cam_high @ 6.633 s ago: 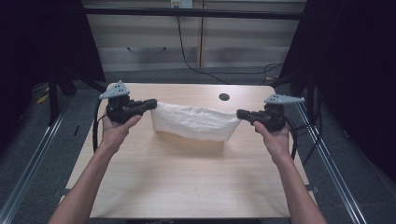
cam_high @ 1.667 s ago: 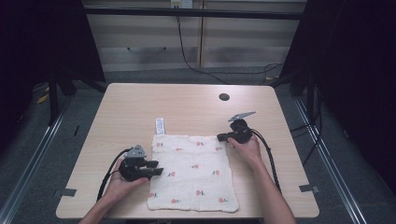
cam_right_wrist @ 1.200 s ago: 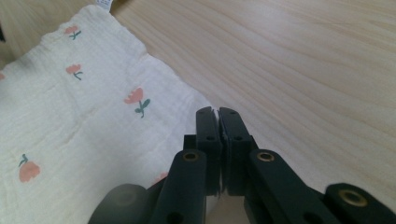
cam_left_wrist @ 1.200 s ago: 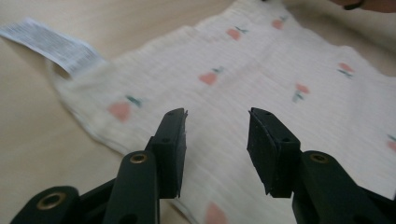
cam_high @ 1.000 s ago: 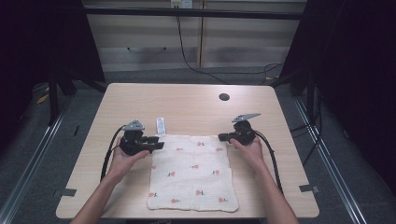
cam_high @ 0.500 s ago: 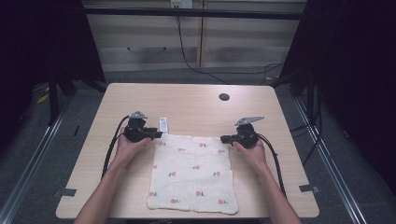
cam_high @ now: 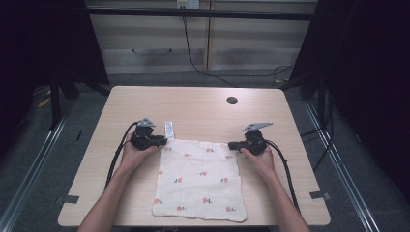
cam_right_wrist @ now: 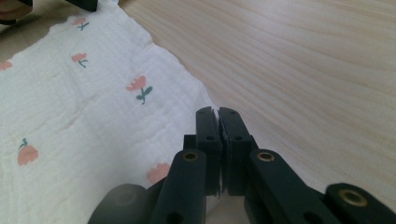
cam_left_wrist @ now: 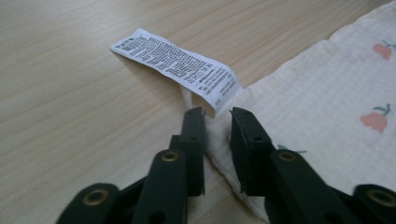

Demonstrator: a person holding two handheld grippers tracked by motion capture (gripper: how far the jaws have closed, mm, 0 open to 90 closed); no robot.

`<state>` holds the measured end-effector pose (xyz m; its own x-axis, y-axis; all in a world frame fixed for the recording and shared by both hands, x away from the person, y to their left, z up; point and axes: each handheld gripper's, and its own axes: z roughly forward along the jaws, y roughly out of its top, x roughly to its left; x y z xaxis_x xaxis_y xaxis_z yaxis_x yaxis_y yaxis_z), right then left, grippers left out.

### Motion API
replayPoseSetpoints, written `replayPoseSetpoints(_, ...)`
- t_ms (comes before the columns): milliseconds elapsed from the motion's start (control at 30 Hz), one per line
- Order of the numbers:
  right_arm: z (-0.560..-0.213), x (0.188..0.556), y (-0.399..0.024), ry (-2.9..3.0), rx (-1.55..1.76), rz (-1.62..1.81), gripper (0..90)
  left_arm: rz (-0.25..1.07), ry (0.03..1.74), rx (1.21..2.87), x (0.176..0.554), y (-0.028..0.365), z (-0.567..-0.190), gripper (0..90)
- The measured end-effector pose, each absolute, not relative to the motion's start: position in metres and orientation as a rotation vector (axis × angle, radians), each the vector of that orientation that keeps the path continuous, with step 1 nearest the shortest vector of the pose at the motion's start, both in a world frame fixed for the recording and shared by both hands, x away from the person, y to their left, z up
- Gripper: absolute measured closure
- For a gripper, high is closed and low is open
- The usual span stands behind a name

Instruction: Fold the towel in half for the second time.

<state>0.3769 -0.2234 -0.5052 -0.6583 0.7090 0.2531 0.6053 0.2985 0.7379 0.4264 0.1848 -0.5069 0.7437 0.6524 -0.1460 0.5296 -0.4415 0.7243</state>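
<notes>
A white cloth printed with small pink flowers lies flat on the wooden table. Its white care label sticks out from the far left corner. My left gripper is at that corner. Its jaws have just been closing, and in the left gripper view the cloth's corner is pinched between them just below the label. My right gripper is at the far right corner. In the right gripper view it is shut on the cloth's edge.
A round cable hole is in the table's far side. Cables trail from both grippers back along the forearms. Bare tabletop lies beyond the cloth. Dark frame posts stand at both sides of the table.
The left gripper has moved from the cloth's left edge up to its far left corner and closed there. The right gripper has kept its place at the far right corner.
</notes>
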Motion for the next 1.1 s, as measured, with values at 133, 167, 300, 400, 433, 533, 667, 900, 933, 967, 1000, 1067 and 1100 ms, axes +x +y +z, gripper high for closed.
replayPoseSetpoints(133,-0.502,0.376,-0.224,2.419,1.234,1.313,87.7,0.169,0.898,2.131,0.426,0.183,-0.507,85.4)
replayPoseSetpoints(167,-0.501,0.375,-0.225,2.412,1.24,1.32,87.7,0.164,0.896,2.13,0.426,0.183,-0.507,85.6)
replayPoseSetpoints(300,-0.501,0.375,-0.226,2.412,1.236,1.32,87.7,0.152,0.904,2.091,0.425,0.184,-0.504,85.7)
replayPoseSetpoints(400,-0.498,0.374,-0.227,2.4,1.24,1.327,87.7,0.153,0.899,2.059,0.423,0.188,-0.498,85.6)
replayPoseSetpoints(433,-0.498,0.374,-0.227,2.4,1.24,1.327,87.7,0.147,0.897,2.04,0.422,0.189,-0.497,85.6)
replayPoseSetpoints(533,-0.489,0.372,-0.23,2.37,1.215,1.342,87.7,0.152,0.891,2.015,0.419,0.193,-0.49,85.6)
replayPoseSetpoints(667,-0.475,0.366,-0.235,2.336,1.189,1.376,87.7,0.152,0.862,1.955,0.415,0.196,-0.478,85.6)
replayPoseSetpoints(900,-0.465,0.362,-0.237,2.308,1.164,1.391,87.7,0.183,0.842,1.932,0.41,0.194,-0.466,85.7)
replayPoseSetpoints(933,-0.463,0.361,-0.236,2.31,1.148,1.387,87.7,0.184,0.837,1.927,0.409,0.193,-0.465,85.7)
replayPoseSetpoints(967,-0.461,0.361,-0.235,2.306,1.141,1.398,87.7,0.188,0.831,1.928,0.408,0.193,-0.463,85.7)
replayPoseSetpoints(1000,-0.458,0.36,-0.235,2.299,1.133,1.408,87.7,0.189,0.829,1.921,0.408,0.193,-0.462,85.7)
replayPoseSetpoints(1067,-0.454,0.36,-0.235,2.286,1.131,1.426,87.8,0.185,0.824,1.903,0.407,0.193,-0.458,85.8)
replayPoseSetpoints(1100,-0.452,0.361,-0.235,2.283,1.126,1.426,87.8,0.18,0.821,1.895,0.406,0.194,-0.457,85.7)
